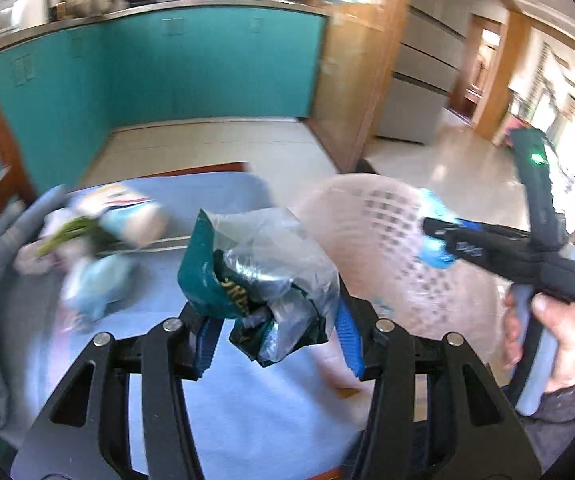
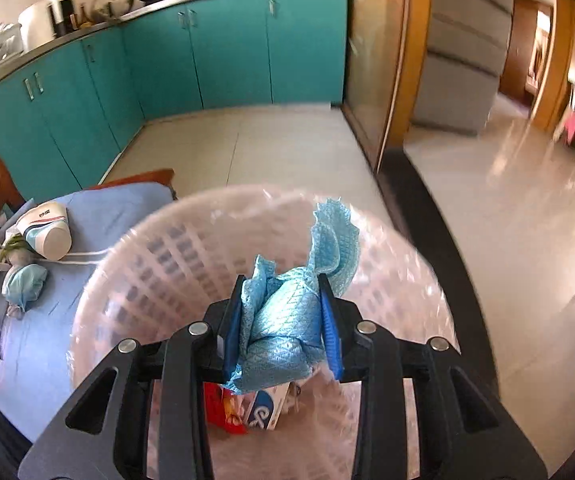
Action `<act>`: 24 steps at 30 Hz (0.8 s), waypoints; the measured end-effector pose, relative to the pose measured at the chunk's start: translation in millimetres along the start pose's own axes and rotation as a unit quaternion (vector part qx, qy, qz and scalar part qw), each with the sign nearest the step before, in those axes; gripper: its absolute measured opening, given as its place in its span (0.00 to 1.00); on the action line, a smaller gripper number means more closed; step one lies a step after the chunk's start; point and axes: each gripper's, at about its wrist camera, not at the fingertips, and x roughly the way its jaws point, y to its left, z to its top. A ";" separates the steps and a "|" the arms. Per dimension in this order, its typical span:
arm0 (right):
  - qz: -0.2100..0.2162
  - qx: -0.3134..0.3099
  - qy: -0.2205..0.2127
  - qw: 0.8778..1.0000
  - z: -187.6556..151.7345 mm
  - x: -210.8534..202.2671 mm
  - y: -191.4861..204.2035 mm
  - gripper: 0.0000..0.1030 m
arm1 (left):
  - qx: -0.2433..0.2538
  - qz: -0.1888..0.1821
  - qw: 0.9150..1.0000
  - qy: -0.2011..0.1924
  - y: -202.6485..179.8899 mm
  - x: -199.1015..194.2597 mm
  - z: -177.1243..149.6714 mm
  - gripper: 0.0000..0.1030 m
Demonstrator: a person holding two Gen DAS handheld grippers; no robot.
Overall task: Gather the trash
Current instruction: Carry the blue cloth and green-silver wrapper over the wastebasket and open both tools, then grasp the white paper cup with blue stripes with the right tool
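Two loads could miss the pale pink perforated plastic basket (image 2: 175, 240) at frame centre. The left gripper (image 1: 275, 320) pinches a crumpled teal-and-clear plastic wrapper (image 1: 255, 268) beside the rim; it may snag. The right gripper (image 2: 281, 332) clamps a blue woven cloth (image 2: 283, 320) above the opening.

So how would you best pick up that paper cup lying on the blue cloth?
Take the paper cup across its round wall near the middle, coming down from above. It lies on its side, so the tongs can straddle its width; the base faces the camera.
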 end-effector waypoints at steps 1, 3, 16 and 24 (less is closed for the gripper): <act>0.001 0.004 0.006 1.000 -1.2 1.3 -4.1 0.33 | 0.007 -0.010 1.000 0.004 -10.5 6.0 1.7 0.50; -0.008 0.007 0.007 1.000 -3.2 1.8 -6.4 0.34 | 0.017 -0.025 0.999 0.011 -26.0 15.1 3.9 0.50; -0.056 0.127 -0.045 0.989 0.8 -20.5 -50.5 0.68 | 0.035 -0.058 0.997 0.037 -60.0 48.2 -4.0 0.82; -0.017 0.107 -0.047 0.993 6.1 -14.3 -28.4 0.68 | -0.065 0.129 0.989 -0.013 36.7 29.3 -0.7 0.84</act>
